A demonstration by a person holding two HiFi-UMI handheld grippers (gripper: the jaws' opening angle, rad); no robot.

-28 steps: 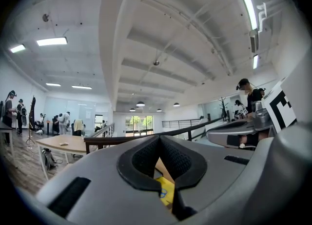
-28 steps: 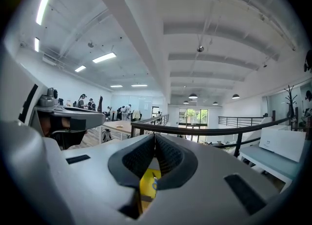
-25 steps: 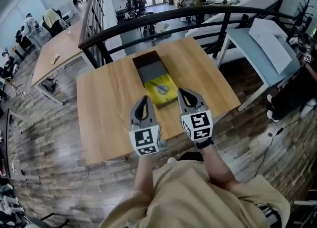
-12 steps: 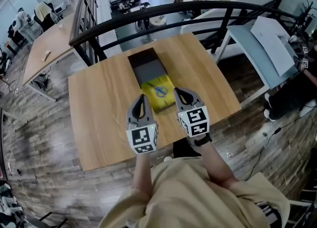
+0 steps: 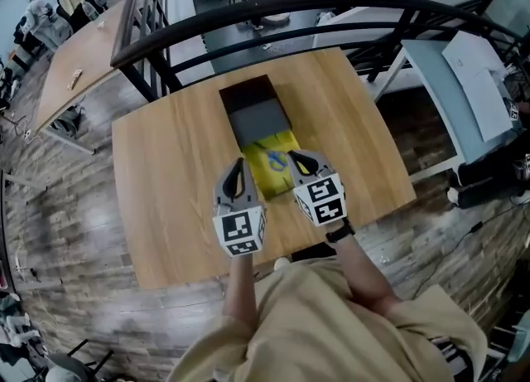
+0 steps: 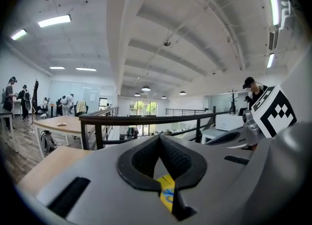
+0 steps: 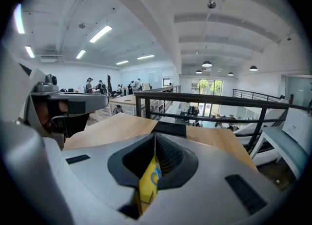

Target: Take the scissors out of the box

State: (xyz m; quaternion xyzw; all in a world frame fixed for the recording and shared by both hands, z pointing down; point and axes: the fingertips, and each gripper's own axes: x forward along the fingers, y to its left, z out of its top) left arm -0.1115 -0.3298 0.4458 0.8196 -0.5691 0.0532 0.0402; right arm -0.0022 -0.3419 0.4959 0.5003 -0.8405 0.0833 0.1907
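A dark grey box lies open in the middle of the wooden table. Its near half is lined in yellow, and blue-handled scissors lie on that lining. My left gripper hovers just left of the yellow part, jaws shut and empty. My right gripper is over the yellow part's right edge, close to the scissors, also shut with nothing held. In the left gripper view the pads meet, with yellow showing below. The right gripper view shows its tips together, the box just beyond.
A black railing runs along the table's far edge, with a drop to a lower floor behind it. A white table with papers stands at the right. Another wooden table is at the left. People stand far off.
Both grippers have moved forward and down toward the box. The right one now reaches over the yellow lining beside the scissors. Both stayed shut.
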